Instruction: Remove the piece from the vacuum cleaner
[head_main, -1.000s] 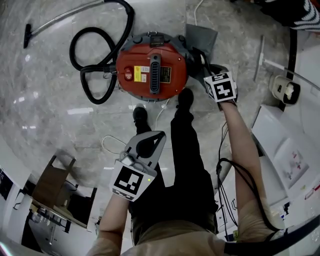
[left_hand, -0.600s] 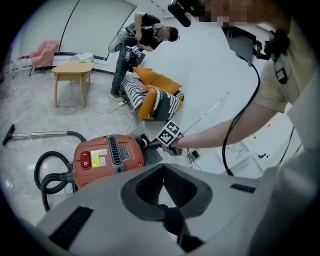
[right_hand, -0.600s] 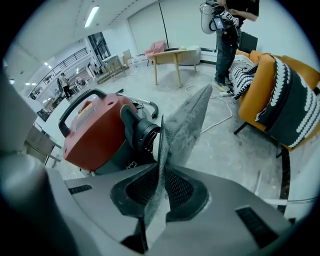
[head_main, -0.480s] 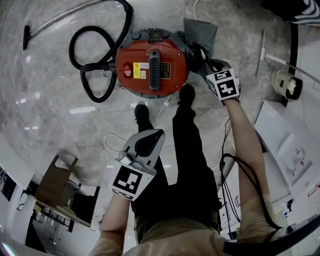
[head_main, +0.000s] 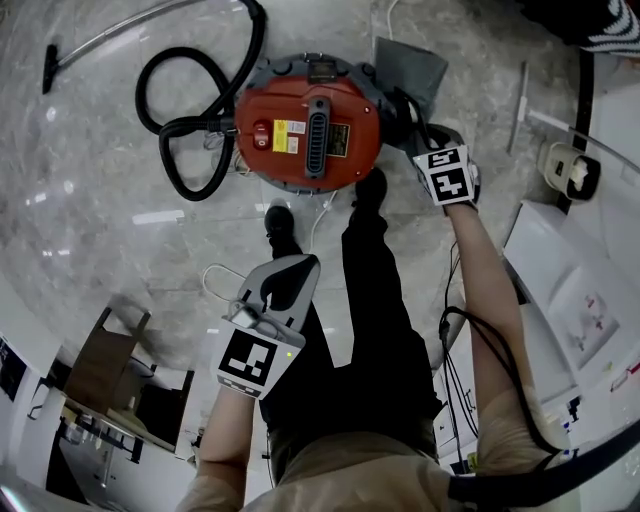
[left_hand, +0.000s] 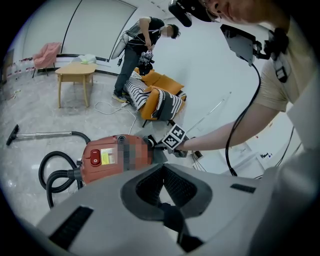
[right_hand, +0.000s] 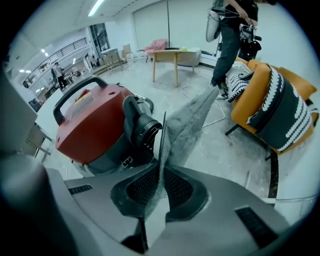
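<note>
A red vacuum cleaner (head_main: 308, 135) (right_hand: 95, 125) (left_hand: 117, 157) stands on the marble floor just beyond the person's shoes. A grey fabric filter piece (head_main: 410, 65) (right_hand: 192, 117) hangs off its right side, by the black round port (right_hand: 146, 131). My right gripper (right_hand: 162, 172) (head_main: 415, 130) is shut on the lower edge of that grey piece, beside the cleaner's right flank. My left gripper (head_main: 303, 263) (left_hand: 163, 167) is held back over the person's left leg, well short of the cleaner. It is shut with nothing in it.
The black hose (head_main: 195, 120) and its metal wand (head_main: 120, 35) curl to the cleaner's left. A white cable (head_main: 215, 285) lies on the floor. White equipment (head_main: 570, 170) stands at the right. A wooden table (left_hand: 75, 75), an orange chair (right_hand: 272, 107) and another person (left_hand: 137, 55) are farther off.
</note>
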